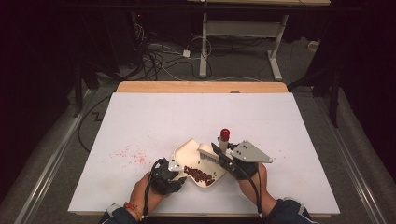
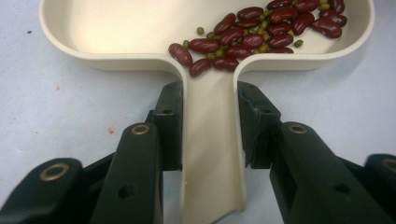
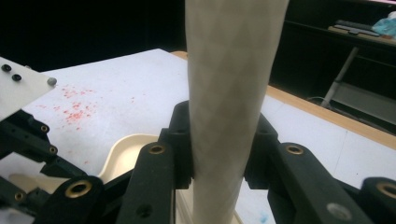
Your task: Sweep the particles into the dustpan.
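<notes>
Cream dustpan already held the swept beans; my left gripper clamped its handle, my right gripper clamped the brush; red crumbs remained.

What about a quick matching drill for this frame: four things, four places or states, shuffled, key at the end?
1. left tongs
2. right tongs
3. red beans
4. red specks

a. scattered on the white table, left of the dustpan
b. piled inside the dustpan
c. shut on the brush handle
d. shut on the dustpan handle

Pairs: 1-d, 2-c, 3-b, 4-a
</notes>
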`<state>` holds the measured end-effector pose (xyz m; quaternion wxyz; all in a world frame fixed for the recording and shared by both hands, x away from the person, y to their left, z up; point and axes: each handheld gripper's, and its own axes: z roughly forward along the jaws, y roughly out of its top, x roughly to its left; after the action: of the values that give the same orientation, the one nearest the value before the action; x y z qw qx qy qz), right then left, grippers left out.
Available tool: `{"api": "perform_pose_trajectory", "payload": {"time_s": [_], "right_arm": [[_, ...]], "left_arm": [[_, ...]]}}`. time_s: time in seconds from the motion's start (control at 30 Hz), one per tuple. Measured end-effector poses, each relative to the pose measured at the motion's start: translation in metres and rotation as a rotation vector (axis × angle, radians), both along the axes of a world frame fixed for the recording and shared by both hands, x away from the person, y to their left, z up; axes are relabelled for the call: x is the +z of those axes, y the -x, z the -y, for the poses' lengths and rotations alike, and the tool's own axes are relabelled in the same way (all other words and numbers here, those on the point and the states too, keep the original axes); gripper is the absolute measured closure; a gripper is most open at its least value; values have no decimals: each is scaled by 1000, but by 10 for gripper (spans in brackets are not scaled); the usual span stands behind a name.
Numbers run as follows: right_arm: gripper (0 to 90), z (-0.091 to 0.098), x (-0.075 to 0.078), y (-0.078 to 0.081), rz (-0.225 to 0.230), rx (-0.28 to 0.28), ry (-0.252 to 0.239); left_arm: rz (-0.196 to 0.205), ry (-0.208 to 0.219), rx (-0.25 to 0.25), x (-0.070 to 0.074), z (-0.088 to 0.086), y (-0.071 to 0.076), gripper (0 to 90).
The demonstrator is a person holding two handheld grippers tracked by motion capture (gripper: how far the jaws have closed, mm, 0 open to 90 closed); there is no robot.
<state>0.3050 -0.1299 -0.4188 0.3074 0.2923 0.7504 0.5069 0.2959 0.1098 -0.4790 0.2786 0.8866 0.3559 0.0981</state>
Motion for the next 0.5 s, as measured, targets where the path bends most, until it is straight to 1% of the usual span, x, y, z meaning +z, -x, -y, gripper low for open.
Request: {"api": "perform_pose_trajectory", "payload": {"time_s": [0.07,0.17,0.2,0.23,0.27,0.37,0.4,0.47,0.5], "right_arm": [[703,-6,0,1,4,4,5],[703,-13,-2,4,-1,16,5],[703,-15,-2,4,-3,25,4],[703,-17,-1,5,-10,31,4],[704,-18,-1,6,-7,37,-2],[703,-22,-1,7,-16,38,-7],[704,-24,-1,6,-26,40,-15],[704,-26,0,7,-38,44,-21],[703,-28,-1,6,-32,50,-17]], "left_arm": [[7,7,20,0,2,1,637],[12,10,29,1,4,1,637],[6,10,28,1,4,0,637],[10,9,30,1,4,-1,637],[12,7,33,1,4,-1,637],[12,6,33,1,3,-4,637],[11,10,38,0,3,-5,637],[21,17,53,0,2,-8,637],[21,23,61,0,2,-9,637]]}}
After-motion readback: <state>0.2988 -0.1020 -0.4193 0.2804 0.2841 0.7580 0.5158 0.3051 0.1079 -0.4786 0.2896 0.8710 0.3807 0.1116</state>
